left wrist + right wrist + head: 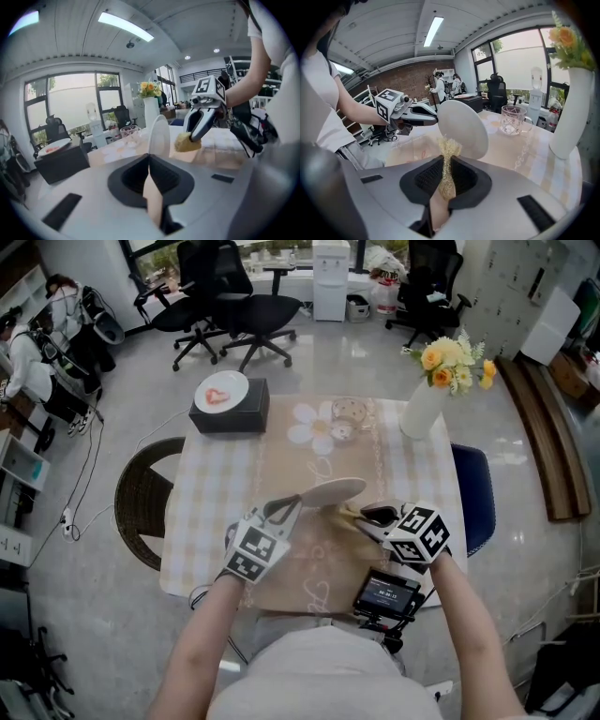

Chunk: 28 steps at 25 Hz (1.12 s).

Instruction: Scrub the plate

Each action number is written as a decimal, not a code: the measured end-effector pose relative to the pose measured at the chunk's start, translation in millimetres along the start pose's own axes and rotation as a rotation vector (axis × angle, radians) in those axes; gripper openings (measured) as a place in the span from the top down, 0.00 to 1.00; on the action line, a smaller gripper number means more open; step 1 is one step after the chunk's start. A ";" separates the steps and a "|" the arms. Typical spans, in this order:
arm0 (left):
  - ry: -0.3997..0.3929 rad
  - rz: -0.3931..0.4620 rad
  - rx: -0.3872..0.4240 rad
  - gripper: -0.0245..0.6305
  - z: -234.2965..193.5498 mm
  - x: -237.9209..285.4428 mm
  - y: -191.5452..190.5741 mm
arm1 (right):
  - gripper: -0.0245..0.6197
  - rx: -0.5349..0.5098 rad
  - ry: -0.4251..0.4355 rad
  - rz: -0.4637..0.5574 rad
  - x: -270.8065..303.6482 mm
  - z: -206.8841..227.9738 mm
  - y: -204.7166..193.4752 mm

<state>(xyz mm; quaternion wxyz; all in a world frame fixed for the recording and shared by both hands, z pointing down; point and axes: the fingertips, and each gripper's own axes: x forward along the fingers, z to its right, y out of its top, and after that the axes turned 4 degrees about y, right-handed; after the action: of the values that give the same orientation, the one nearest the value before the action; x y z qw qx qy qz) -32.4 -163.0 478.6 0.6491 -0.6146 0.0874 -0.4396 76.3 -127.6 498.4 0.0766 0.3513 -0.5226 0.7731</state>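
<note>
I held the plate (334,491) by its rim in my closed left hand-held gripper (289,508), while my right hand-held gripper (367,517), pinching the sponge (349,514), sat just right of its face.

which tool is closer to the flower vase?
Right. The right tool, gripping the sponge, is in front of the vase and slightly left; the left tool, holding the plate, is farther left.

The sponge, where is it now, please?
Head view, centre-right: the sponge is clamped in the right tool, beside the plate the left tool holds.
</note>
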 end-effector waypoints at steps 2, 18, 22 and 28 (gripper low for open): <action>0.041 -0.003 0.055 0.93 -6.5 0.0 -0.4 | 0.88 -0.001 -0.003 0.002 -0.7 1.1 1.0; 0.099 0.003 0.663 0.93 11.2 -13.7 -16.4 | 0.88 -0.016 -0.009 -0.040 -19.0 -6.0 -15.9; 0.108 -0.010 0.825 0.93 20.9 -16.0 -24.1 | 0.88 -0.070 -0.038 -0.131 -28.6 -7.7 -37.4; 0.107 -0.062 0.947 0.93 31.6 -8.5 -46.4 | 0.88 -0.097 -0.099 -0.175 -29.6 -0.8 -44.9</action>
<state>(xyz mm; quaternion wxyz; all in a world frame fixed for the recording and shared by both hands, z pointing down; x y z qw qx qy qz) -38.3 -127.8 522.8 0.8390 -0.2299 -0.1078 -0.4813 119.6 -99.7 513.7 0.1351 0.4292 -0.5299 0.7189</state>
